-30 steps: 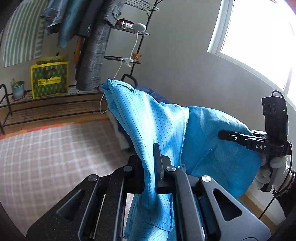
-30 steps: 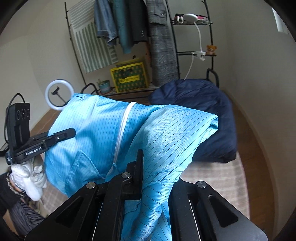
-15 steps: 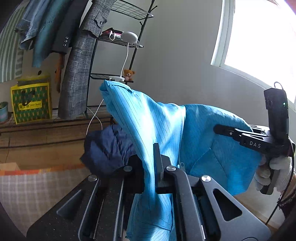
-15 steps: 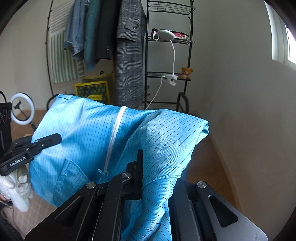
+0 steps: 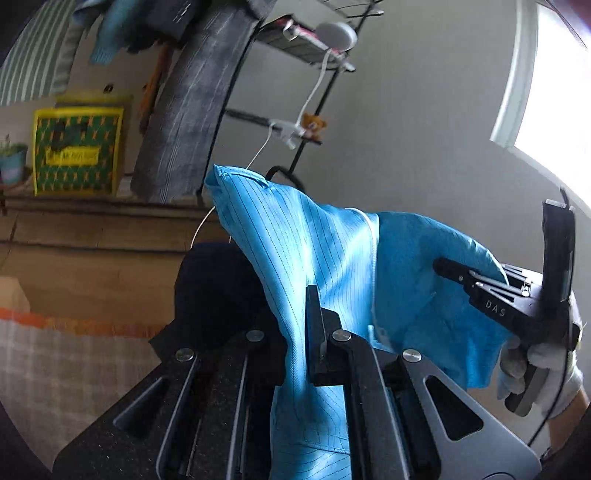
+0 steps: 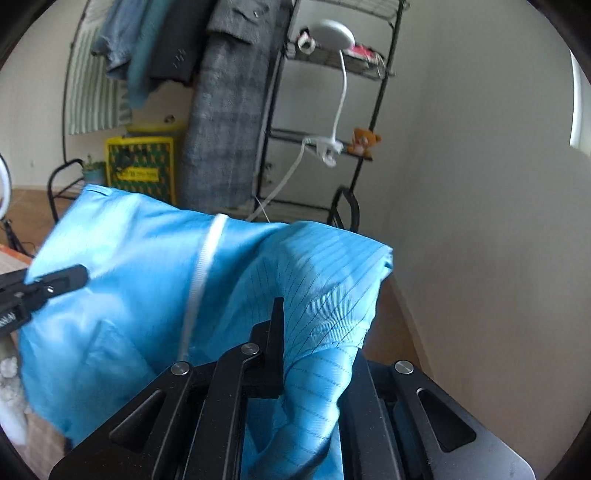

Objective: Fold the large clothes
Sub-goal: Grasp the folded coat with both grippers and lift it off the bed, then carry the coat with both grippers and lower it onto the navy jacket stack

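A bright blue pinstriped garment (image 5: 295, 240) with a white zipper (image 6: 207, 258) hangs in the air, stretched between both grippers. My left gripper (image 5: 299, 295) is shut on one raised fold of it, and cloth drapes down between its fingers. My right gripper (image 6: 314, 314) has a bunched fold between its jaws, which are opening slightly; the cloth still hangs from them. Each gripper shows in the other's view: the right gripper (image 5: 443, 267) held by a white-gloved hand (image 5: 546, 365), the left gripper (image 6: 79, 275) at the left edge.
A clothes rack with a grey plaid coat (image 6: 221, 129) stands behind, beside a black wire shelf (image 6: 343, 70) carrying a white lamp (image 6: 332, 33) and a teddy bear (image 6: 364, 140). A yellow-green bag (image 5: 77, 147), a dark navy cushion (image 5: 221, 288) and a checked rug (image 5: 55, 369) lie below.
Both hands have swept sideways across the room with the garment still stretched between them. The rack and shelf now fill the background. The right jaws stand a little wider.
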A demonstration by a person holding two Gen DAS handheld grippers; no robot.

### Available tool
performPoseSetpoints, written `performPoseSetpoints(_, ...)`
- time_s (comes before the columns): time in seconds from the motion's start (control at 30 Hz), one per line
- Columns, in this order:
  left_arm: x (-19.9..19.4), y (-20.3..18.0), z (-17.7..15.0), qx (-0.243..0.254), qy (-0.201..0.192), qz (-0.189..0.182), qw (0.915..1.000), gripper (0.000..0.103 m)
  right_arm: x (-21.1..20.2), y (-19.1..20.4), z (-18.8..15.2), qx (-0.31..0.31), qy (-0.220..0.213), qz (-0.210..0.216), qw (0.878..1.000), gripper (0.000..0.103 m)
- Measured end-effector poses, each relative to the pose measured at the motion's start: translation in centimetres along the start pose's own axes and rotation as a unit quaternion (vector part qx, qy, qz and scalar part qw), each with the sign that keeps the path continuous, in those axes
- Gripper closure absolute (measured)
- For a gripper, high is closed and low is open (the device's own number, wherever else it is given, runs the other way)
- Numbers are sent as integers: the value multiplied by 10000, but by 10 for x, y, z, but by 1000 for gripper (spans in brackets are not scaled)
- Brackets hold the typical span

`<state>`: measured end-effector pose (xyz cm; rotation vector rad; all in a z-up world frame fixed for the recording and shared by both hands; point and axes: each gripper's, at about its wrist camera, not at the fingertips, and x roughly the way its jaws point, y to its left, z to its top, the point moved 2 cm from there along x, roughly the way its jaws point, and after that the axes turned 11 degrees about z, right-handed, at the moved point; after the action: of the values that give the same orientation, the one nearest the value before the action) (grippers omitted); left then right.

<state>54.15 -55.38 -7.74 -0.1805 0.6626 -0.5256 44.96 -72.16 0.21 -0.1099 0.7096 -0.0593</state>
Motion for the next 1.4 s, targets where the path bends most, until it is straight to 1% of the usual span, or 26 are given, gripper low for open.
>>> performPoseSetpoints(0.03, 6, 6, -2, -68, 87, 2, 9999, 98, 8, -5, -5, 65, 104, -151, 9998, 89)
performPoseSetpoints(0.07, 11, 11, -3, -103, 137, 64, 9998, 95, 15, -10, -9, 146, 166, -345, 9992, 82)
performPoseSetpoints(0.1, 14, 15, -4, -99, 152, 146, 9997, 91, 18, -15, -11, 210, 209, -435, 9986, 74)
performPoseSetpoints(0.13, 15, 16, -4, -84, 168, 202, 9996, 89, 21, -21, -15, 318, 259, -541, 9977, 69)
performPoseSetpoints(0.17, 16, 17, -5, -75, 180, 233, 9995, 85, 25, -27, -18, 427, 343, -660, 9963, 66)
performPoseSetpoints(0.2, 17, 18, -5, -63, 166, 274, 9995, 83, 28, -31, -21, 491, 423, -766, 9950, 66)
performPoseSetpoints(0.27, 15, 17, -3, -22, 95, 346, 9994, 82, 32, -37, -29, 602, 577, -923, 9922, 66)
performPoseSetpoints(0.33, 14, 14, -2, 96, -11, 490, 9988, 81, 36, -43, -36, 732, 720, -949, 9902, 61)
performPoseSetpoints(0.37, 18, 12, -3, 226, 31, 628, 9978, 80, 37, -46, -41, 803, 778, -972, 9890, 49)
performPoseSetpoints(0.4, 25, 9, -6, 379, 146, 751, 9963, 79, 36, -50, -45, 908, 798, -1010, 9875, 40)
performPoseSetpoints(0.47, 27, 9, -10, 477, 238, 842, 9950, 79, 33, -58, -53, 1131, 804, -1034, 9849, 40)
performPoseSetpoints(0.57, 14, 16, -9, 360, 189, 874, 9953, 79, 16, -59, -55, 1245, 663, -981, 9851, 40)
performPoseSetpoints(0.63, -1, 21, -4, 264, 183, 834, 9960, 79, 0, -58, -53, 1227, 556, -1047, 9853, 40)
performPoseSetpoints(0.77, -38, 26, 3, 313, 73, 857, 9958, 79, -43, -50, -54, 1337, 170, -802, 9876, 40)
performPoseSetpoints(0.87, -71, 27, 7, 341, 35, 833, 9959, 79, -76, -36, -51, 1282, 82, -754, 9889, 40)
performPoseSetpoints(0.93, -99, 27, 9, 375, -23, 805, 9960, 79, -88, -27, -45, 1219, 56, -691, 9901, 40)
performPoseSetpoints(1.03, -138, 24, 11, 402, -85, 744, 9964, 79, -123, -7, -42, 1125, -57, -624, 9917, 40)
performPoseSetpoints(1.07, -149, 23, 12, 418, -112, 736, 9964, 79, -126, -2, -38, 1113, -85, -597, 9920, 40)
performPoseSetpoints(1.2, -212, 13, 16, 510, -311, 658, 9960, 79, -160, 20, -26, 1069, -246, -569, 9923, 40)
performPoseSetpoints(1.27, -246, 8, 18, 609, -434, 659, 9950, 79, -189, 33, -25, 1102, -343, -494, 9921, 40)
performPoseSetpoints(1.3, -264, 6, 18, 659, -483, 655, 9945, 79, -192, 37, -22, 1088, -384, -484, 9921, 40)
performPoseSetpoints(1.4, -312, 1, 17, 800, -617, 658, 9927, 79, -232, 62, -21, 995, -544, -426, 9926, 40)
